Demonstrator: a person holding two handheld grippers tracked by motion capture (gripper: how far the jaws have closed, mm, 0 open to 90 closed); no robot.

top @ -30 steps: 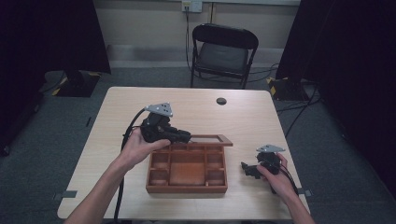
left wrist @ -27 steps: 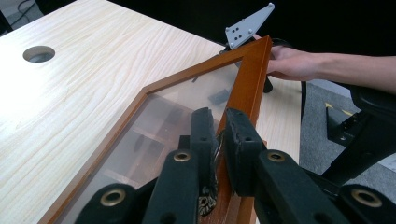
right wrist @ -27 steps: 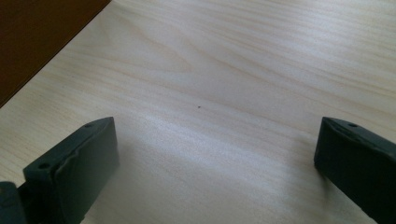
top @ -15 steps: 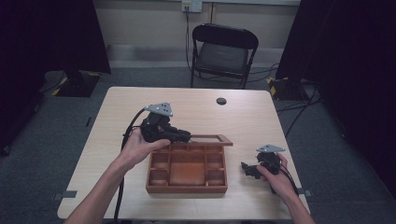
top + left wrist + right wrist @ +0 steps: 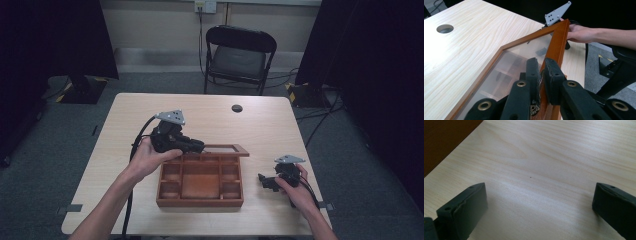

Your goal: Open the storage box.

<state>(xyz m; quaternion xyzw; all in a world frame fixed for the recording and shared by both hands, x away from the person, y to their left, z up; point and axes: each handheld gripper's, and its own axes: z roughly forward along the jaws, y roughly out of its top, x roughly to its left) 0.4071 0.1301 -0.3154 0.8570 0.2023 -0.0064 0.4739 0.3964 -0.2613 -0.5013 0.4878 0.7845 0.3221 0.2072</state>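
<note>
A brown wooden box [image 5: 200, 202] with several compartments sits at the middle of the table, near the front. Its glass-paned lid [image 5: 225, 148] stands raised at the back edge. My left gripper [image 5: 200, 147] is shut on the lid's wooden frame [image 5: 556, 42]; in the left gripper view the jaws [image 5: 542, 66] pinch that frame edge. My right gripper [image 5: 264, 181] rests low on the table to the right of the box, pointing toward it. Its jaws [image 5: 539, 197] stand wide open over bare tabletop, with the box's dark side [image 5: 444, 137] at the upper left.
A round cable hole [image 5: 237, 108] lies in the light wooden table [image 5: 280, 130] toward the back. A black folding chair [image 5: 240, 55] stands behind the table. Dark curtains flank both sides. The other hand [image 5: 579, 33] appears beyond the lid.
</note>
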